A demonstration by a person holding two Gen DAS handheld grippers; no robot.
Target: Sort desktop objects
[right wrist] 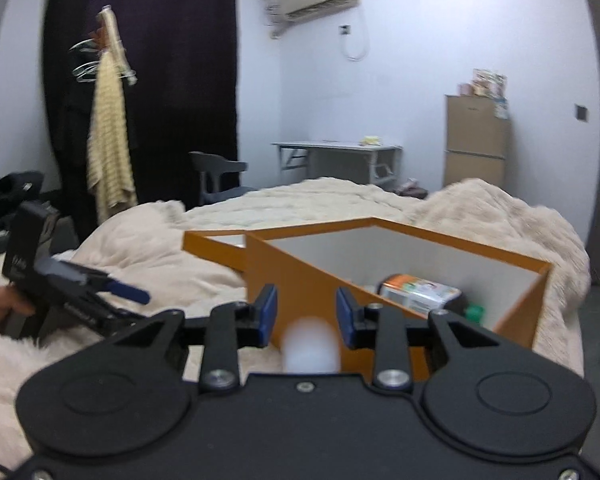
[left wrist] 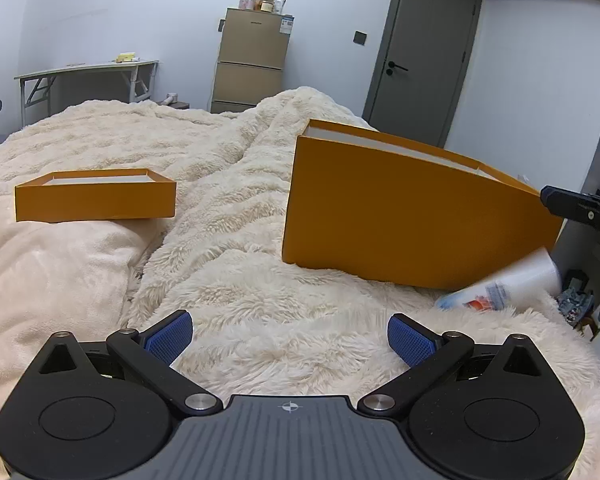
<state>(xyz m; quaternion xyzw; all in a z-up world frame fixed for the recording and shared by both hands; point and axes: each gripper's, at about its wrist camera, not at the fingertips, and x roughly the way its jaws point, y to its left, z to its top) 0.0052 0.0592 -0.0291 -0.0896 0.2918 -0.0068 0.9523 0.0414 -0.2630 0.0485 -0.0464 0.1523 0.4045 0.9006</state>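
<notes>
A tall orange box (left wrist: 400, 208) stands open on the fluffy blanket (left wrist: 240, 288). Its shallow orange lid (left wrist: 96, 196) lies to the left. A white bottle (left wrist: 504, 284), blurred, is at the foot of the box's right end. In the right wrist view the same bottle (right wrist: 310, 346) shows as a blurred white shape below and between my right gripper's (right wrist: 306, 316) blue pads, apart from them; the jaws are open. Inside the box (right wrist: 400, 264) lie a labelled dark bottle (right wrist: 420, 292) and a green-capped item (right wrist: 474, 314). My left gripper (left wrist: 290, 336) is wide open and empty above the blanket.
The bed fills the foreground in both views. A grey desk (left wrist: 88, 76) and a brown cabinet (left wrist: 252, 60) stand by the far wall, a grey door (left wrist: 424, 52) at right. A chair (right wrist: 220, 176) and dark curtain (right wrist: 140, 92) are beyond the bed. The left gripper appears at the left of the right wrist view (right wrist: 80, 292).
</notes>
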